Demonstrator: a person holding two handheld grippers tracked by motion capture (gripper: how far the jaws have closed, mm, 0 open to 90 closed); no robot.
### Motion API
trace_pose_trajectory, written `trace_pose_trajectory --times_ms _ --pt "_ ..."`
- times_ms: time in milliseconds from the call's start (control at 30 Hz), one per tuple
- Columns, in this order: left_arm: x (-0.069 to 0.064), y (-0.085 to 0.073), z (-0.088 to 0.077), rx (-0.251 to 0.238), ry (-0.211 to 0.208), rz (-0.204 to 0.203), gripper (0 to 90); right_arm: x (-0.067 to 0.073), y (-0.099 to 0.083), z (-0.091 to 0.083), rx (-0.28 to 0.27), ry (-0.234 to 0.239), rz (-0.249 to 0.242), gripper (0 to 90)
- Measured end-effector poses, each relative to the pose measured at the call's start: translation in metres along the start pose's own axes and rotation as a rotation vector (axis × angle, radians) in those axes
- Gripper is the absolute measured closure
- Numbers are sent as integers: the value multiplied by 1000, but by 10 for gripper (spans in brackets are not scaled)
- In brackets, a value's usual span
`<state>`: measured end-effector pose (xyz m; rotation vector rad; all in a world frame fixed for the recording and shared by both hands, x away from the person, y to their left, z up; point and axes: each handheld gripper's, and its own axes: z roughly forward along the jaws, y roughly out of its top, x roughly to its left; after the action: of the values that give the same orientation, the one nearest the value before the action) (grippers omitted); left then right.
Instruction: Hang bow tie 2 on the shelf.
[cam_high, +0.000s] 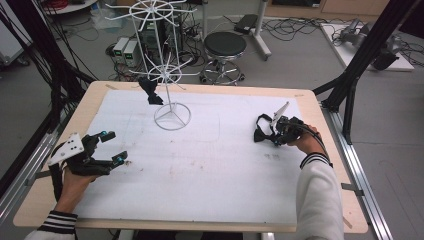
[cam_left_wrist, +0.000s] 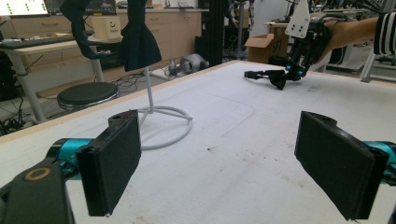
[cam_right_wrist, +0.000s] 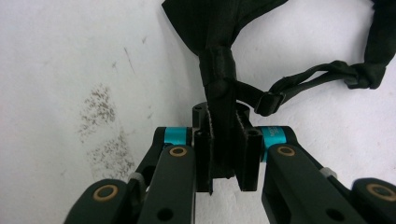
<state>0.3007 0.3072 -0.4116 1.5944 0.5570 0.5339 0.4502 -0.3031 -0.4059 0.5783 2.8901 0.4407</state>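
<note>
No legible text anywhere; faint markings on the white box (cam_left_wrist: 107, 27), upper left of the left gripper view, too blurred.

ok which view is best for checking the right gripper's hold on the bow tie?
Right gripper view: the bow tie fills it close up, its centre band pinched in the right gripper, strap trailing right. High view shows it small and dark beside that hand on the white mat. Left gripper view shows it far off, side-on.
</note>
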Motion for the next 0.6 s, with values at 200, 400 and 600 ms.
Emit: trace_pose_trajectory --times_ms 200,400,600 --pt "1 0 0 4 -1 2 151 1 0 -4 -18 -2 11 809" --pt "0 0 0 3 0 1 151 5 1 -11 -51 -2 5 809" --pt "-1 0 2 4 -6 -3 151 10 1 -23 -100 -14 10 809"
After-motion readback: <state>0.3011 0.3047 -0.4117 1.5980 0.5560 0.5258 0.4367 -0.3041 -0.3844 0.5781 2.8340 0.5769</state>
